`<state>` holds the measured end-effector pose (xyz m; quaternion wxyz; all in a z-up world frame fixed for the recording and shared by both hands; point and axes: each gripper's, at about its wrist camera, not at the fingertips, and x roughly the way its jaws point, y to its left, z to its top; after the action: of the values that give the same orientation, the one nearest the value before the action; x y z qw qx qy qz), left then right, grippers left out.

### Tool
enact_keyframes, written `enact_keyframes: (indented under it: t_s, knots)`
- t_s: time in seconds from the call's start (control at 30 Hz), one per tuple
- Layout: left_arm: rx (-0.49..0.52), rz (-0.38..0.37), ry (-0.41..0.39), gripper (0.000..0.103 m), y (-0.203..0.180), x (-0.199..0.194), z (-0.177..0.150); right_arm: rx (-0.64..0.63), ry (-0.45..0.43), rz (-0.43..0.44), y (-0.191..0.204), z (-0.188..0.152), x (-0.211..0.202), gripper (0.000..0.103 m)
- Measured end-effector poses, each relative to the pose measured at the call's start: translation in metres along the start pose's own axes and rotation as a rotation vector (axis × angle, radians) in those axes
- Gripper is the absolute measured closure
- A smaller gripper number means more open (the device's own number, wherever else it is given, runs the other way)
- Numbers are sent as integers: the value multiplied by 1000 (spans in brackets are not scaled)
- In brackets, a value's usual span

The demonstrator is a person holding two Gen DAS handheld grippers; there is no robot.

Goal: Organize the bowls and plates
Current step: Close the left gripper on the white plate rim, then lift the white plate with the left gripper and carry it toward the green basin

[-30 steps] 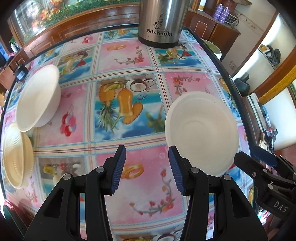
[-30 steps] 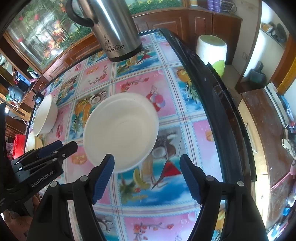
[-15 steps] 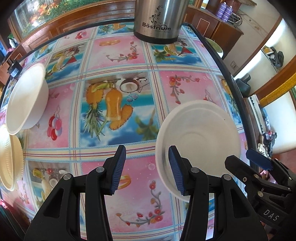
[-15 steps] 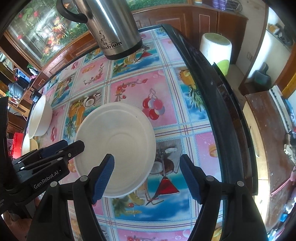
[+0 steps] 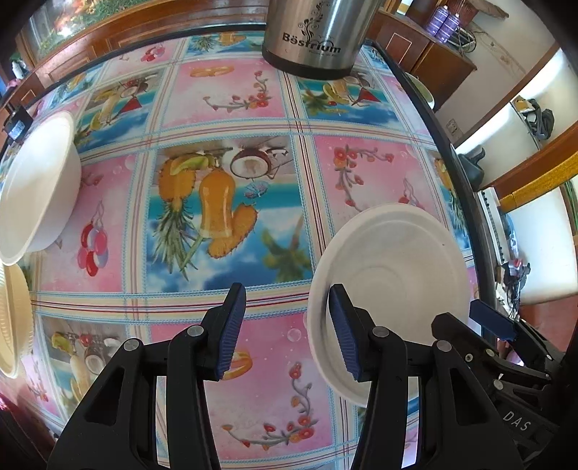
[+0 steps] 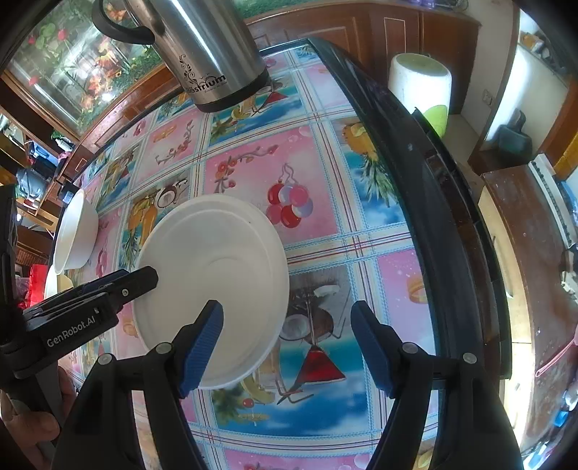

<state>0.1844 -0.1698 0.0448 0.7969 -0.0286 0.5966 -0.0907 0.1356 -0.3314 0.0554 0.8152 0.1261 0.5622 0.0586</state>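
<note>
A: Start with the biggest thing. What's under everything?

B: The table [image 5: 231, 108] with its fruit-print cloth. At twelve o'clock in the left wrist view stands the steel flask [image 5: 318, 32]. The white plate [image 5: 393, 285] lies flat at about four o'clock.

A: Has anything changed?

B: Yes. A second ago the plate sat ahead of both tools, clear of their fingers. Both have since dropped toward it, so it fills more of each view. The left gripper [image 5: 285, 332] now has its right finger over the plate's near-left rim, and the right gripper [image 6: 289, 347] has its left finger over the near-right rim.

A: Gripping it?

B: No. Both sets of jaws stand apart with nothing between them, the right pair wider than the left.

A: The other dishes?

B: A white bowl [image 5: 36, 191] at nine o'clock, and just below it a cream ribbed plate [image 5: 12, 318] at the frame's edge, well apart from the white plate.

A: So what does that mean?

B: I'd judge the plate is the next pickup, probably bound for that group on the left.
</note>
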Motion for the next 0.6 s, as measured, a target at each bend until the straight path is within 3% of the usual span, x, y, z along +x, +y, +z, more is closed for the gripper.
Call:
enact_keyframes:
  t_s: [0.23,0.37,0.47,0.6]
  knots:
    - [38,-13,11,56,-5,5,-2,-18,6,8,4,1,6,31]
    - [68,17,-4,56,-8,5,-4,-30,6,-1,6,1,6,68]
    - [84,16,4,69,-10,7,-5,-40,-6,-5,7,0,3,87]
    - [107,17,8,81,-14,9,-7,-46,-17,4,9,-1,-1,91]
